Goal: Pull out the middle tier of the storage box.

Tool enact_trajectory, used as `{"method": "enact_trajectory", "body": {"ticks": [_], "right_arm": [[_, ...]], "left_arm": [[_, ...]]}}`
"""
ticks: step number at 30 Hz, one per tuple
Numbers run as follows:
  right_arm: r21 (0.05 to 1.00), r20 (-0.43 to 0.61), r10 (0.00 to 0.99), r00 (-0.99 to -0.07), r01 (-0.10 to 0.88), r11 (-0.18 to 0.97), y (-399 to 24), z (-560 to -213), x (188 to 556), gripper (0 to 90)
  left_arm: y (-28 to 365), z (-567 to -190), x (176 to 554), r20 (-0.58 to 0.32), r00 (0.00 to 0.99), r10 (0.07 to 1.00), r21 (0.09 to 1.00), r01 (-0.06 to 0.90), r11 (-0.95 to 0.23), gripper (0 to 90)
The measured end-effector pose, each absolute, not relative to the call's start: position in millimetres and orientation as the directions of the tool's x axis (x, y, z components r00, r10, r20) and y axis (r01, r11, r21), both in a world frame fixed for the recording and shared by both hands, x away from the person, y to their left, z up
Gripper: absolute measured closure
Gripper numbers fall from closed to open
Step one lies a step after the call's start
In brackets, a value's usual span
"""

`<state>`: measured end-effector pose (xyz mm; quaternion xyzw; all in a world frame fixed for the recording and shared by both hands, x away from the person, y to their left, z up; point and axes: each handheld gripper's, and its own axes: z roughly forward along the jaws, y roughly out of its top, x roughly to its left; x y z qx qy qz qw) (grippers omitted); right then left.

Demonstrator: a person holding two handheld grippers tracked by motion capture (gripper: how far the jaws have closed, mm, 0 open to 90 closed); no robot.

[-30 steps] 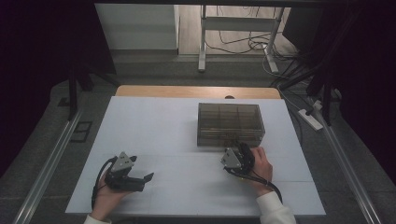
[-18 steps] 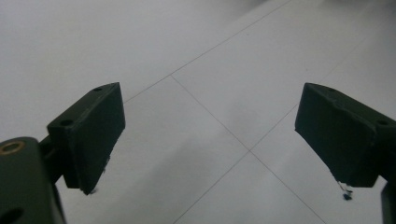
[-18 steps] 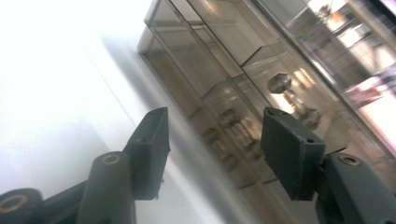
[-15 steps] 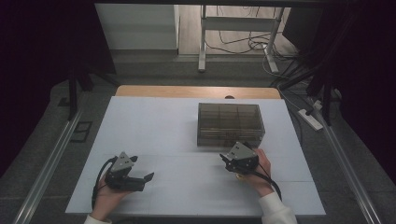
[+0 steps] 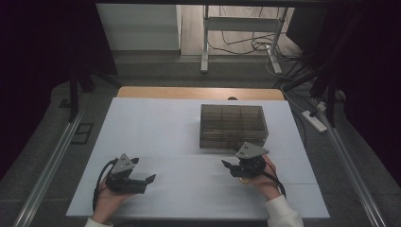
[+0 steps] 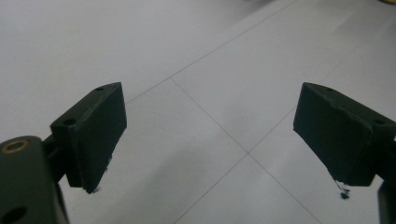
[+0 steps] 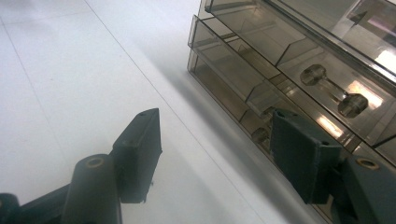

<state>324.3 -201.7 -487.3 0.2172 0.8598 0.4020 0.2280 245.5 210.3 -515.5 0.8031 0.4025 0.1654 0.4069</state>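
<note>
While the smoky clear-plastic compartment box [image 5: 233, 125] lies just beyond the right gripper [image 5: 235, 166] | long side crosswise | jaws just opening, wide, empty | left gripper [image 5: 143, 177] well apart

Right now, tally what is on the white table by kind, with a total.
Smoky clear compartment box: 1
Hand-held claws: 2, the left claw open over bare table, the right claw open beside the box's front, its jaws just opened wider with nothing between them
Total: 3
</note>
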Motion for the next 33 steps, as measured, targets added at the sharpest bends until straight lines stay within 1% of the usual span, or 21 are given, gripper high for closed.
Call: {"method": "enact_trajectory", "body": {"ticks": [8, 23, 29, 33], "right_arm": [[0.787, -0.204, 0.564, -0.800, 0.209, 0.580, -205, -486, 325, 34.0], [0.788, -0.200, 0.565, -0.801, 0.211, 0.579, -209, -484, 325, 33.8], [0.790, -0.205, 0.565, -0.799, 0.207, 0.578, -211, -483, 325, 34.2], [0.793, -0.202, 0.569, -0.797, 0.207, 0.573, -212, -482, 325, 34.2]], "left_arm": [[210, -516, 246, -0.066, 0.622, 0.781, 0.788, 0.512, -0.341, 10.3], [212, -513, 246, -0.088, 0.614, 0.784, 0.800, 0.512, -0.311, 10.4], [205, -506, 249, -0.079, 0.631, 0.772, 0.817, 0.485, -0.312, 10.6], [202, -503, 252, -0.079, 0.630, 0.772, 0.813, 0.489, -0.317, 10.9]]}}
